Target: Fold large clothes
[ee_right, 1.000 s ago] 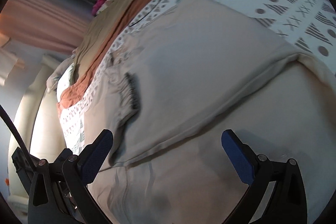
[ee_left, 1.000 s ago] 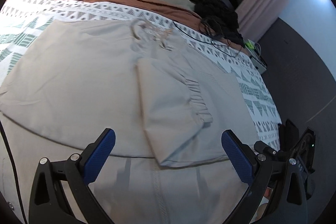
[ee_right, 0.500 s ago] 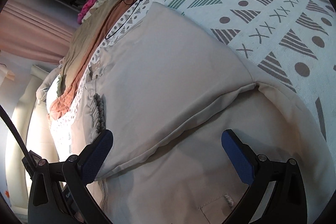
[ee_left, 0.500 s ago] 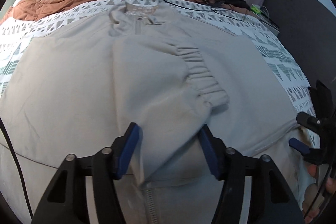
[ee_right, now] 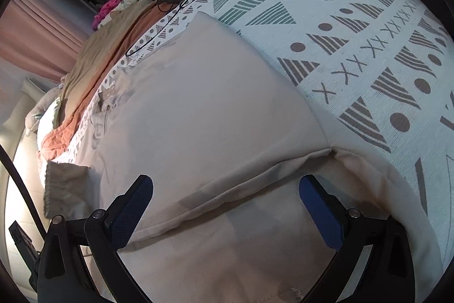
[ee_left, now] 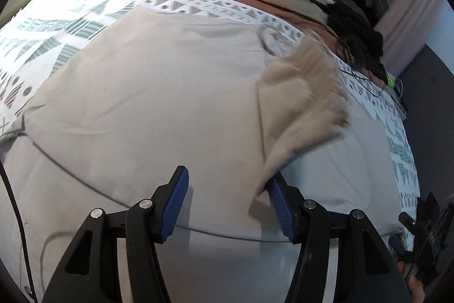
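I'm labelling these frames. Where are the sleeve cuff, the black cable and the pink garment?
sleeve cuff [ee_left: 320, 81], left wrist view, blurred ribbed end.
black cable [ee_right: 181, 4], right wrist view, looped stretch.
pink garment [ee_right: 109, 9], right wrist view, its middle.

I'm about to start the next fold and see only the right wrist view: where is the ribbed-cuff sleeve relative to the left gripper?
Observer: The sleeve is raised off the beige garment, its lower edge against one pad of the left gripper.
Operator: Is it clamped?
Observer: Not visibly; the jaws have just been closing, yet stand apart, and the other pad is bare.
Operator: And the cuff?
Observer: The cuff is motion-blurred, up beyond the fingers.
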Demonstrator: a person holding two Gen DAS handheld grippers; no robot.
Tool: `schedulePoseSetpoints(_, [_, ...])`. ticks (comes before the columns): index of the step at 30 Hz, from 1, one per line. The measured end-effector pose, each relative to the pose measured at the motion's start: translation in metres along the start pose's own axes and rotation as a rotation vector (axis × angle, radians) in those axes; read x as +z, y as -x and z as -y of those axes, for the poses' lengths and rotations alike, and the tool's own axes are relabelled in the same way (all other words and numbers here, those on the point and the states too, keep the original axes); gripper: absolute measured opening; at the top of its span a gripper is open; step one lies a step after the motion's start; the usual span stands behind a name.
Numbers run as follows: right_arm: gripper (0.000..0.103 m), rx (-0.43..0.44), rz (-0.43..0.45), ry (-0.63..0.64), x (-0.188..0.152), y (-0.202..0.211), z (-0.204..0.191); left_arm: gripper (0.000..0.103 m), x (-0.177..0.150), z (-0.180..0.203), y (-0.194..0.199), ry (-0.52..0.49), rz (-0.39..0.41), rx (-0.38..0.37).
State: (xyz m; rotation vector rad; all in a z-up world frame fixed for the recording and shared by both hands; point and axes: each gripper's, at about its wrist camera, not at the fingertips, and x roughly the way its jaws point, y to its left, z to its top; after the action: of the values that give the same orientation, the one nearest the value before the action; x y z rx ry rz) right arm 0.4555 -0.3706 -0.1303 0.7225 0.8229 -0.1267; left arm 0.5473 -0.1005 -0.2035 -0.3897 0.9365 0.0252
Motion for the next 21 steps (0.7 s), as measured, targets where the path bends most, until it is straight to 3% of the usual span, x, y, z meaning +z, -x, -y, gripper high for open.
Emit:
schedulePoseSetpoints(3, [0.103, -0.019, 0.004, 0.006, -0.001, 0.000, -0.005, 0.058, 0.005, -0.014, 0.006, 0.053, 0.017, 0.023])
schedulePoseSetpoints(8, [0.103, -0.015, -0.004, -0.007, 0.002, -0.001, -0.007, 0.058, 0.015, -0.028, 0.010, 0.121, 0.014, -0.007])
schedulePoseSetpoints(15, [0.103, 0.045, -0.026, -0.033, 0.004, 0.000, -0.012, 0.058, 0.015, -0.026, 0.013, 0.114, -0.059, -0.020])
schedulePoseSetpoints(21, [0.103, 0.058, -0.024, 0.001, 0.000, 0.008, -0.025, 0.059, 0.012, -0.026, 0.053, 0.058, 0.012, -0.012])
